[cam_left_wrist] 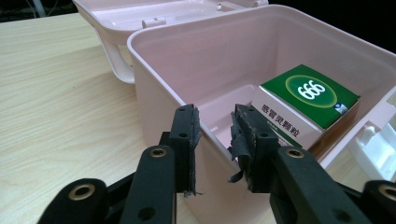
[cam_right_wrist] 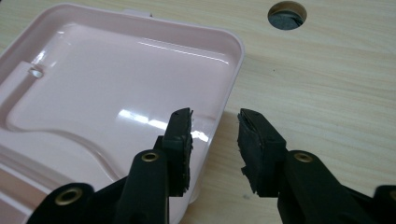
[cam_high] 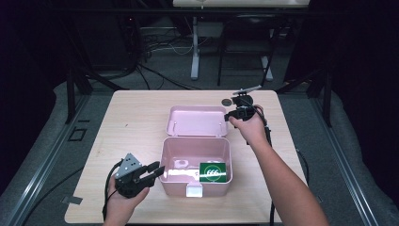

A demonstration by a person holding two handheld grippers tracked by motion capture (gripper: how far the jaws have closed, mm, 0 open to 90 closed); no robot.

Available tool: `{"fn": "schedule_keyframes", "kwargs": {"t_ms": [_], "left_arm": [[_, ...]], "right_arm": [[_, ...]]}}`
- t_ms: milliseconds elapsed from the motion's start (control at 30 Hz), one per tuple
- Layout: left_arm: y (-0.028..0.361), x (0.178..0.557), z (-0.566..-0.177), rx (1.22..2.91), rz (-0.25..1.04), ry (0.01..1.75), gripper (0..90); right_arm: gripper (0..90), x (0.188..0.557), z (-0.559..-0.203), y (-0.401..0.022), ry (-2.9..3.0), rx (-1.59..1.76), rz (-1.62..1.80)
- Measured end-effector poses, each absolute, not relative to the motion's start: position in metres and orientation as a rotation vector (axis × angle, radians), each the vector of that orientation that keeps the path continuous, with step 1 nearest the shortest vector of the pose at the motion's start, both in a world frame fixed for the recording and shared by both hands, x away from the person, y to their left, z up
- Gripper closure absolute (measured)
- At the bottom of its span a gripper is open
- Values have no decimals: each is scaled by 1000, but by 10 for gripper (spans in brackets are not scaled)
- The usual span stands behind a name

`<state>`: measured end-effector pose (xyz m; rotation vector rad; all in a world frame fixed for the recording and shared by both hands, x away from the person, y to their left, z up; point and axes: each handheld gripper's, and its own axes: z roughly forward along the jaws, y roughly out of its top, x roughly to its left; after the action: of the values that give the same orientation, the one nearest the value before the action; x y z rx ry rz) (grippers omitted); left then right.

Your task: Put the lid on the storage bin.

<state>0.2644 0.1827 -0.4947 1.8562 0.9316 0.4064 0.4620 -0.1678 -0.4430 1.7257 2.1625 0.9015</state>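
Currently the left hand-held gripper (cam_high: 157, 169) is being held at the near left corner of the open pink plastic storage box (cam_high: 169, 187), its two black jaws parted by a narrow gap and nothing being gripped between them; in the left gripper view the jaws are being seen astride the box's near rim, though whether the worn pads are touching the wall cannot be told. The right hand-held gripper (cam_high: 229, 116) is being held at the far right, by the right edge of the box's pink lid (cam_high: 196, 121), which is lying flung back flat on the light wooden counter (cam_high: 127, 136), inner side up. Its jaws are likewise being held apart and empty; in the right gripper view one jaw is hanging over the lid's rim and the other over bare counter.

Inside the box a green and white rectangular carton marked 666 (cam_high: 214, 171) is lying flat in the right half, its long axis running left to right across the box. A small white object (cam_high: 180, 164) is lying left of it. A round hole in the counter (cam_high: 227, 101) is being seen just beyond the right hand-held gripper.
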Motion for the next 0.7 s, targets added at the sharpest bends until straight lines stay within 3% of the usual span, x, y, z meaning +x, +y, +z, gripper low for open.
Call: {"fn": "schedule_keyframes", "kwargs": {"t_ms": [700], "left_arm": [[183,265,-494,1856,406,934,720]], "right_arm": [[833,497,-455,-159,2109,1924,807]]}}
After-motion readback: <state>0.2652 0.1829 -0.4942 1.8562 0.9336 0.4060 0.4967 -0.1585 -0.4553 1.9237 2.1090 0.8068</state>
